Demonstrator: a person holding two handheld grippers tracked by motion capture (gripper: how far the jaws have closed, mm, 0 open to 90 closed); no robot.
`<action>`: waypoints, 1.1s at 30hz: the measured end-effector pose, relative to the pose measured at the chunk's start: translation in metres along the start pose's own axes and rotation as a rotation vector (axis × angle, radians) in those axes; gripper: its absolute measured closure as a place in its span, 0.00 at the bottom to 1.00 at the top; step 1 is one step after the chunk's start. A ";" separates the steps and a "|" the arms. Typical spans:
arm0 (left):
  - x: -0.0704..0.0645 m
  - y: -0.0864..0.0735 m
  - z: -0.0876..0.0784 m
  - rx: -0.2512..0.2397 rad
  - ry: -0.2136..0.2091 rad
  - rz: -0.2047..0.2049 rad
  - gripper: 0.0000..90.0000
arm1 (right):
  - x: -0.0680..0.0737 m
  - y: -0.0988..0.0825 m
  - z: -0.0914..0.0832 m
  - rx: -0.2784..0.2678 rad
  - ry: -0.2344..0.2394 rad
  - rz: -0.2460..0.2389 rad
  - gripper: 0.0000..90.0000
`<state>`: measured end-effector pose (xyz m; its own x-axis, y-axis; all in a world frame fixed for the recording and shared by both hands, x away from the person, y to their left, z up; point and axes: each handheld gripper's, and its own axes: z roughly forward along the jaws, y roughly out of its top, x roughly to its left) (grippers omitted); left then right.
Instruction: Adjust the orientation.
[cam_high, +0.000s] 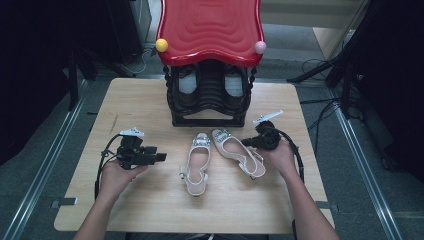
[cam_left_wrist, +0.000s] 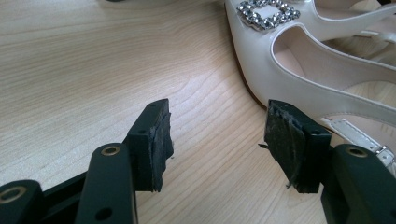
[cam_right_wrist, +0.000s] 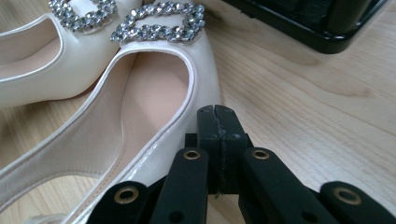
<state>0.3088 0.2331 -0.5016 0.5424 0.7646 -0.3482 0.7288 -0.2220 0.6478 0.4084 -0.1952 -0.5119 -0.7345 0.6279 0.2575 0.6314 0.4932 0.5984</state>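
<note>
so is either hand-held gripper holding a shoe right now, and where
Nothing is held. The left hand-held gripper is open beside the left shoe; the right hand-held gripper is shut empty by the right shoe.

Two shoes (cam_high: 220, 157) lie at the table's (cam_high: 150, 200) centre, toes toward the rack (cam_high: 209, 97) standing at upper centre.

Wooden table (cam_high: 150, 200) bears two shoes (cam_high: 197, 162) and rack (cam_high: 209, 95)
</note>
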 end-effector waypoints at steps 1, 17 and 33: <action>0.000 0.000 0.000 -0.002 0.000 0.000 0.46 | 0.001 0.000 0.000 -0.001 -0.003 -0.002 1.00; -0.008 0.007 0.016 0.030 -0.030 0.013 0.53 | 0.016 -0.005 0.001 0.009 0.014 -0.024 1.00; -0.023 0.015 0.039 0.034 -0.069 0.046 0.84 | 0.016 -0.003 0.013 -0.025 -0.015 -0.006 1.00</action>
<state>0.3239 0.1883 -0.5103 0.6021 0.7100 -0.3652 0.7156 -0.2771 0.6412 0.3977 -0.1787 -0.5193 -0.7343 0.6339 0.2430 0.6208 0.4820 0.6183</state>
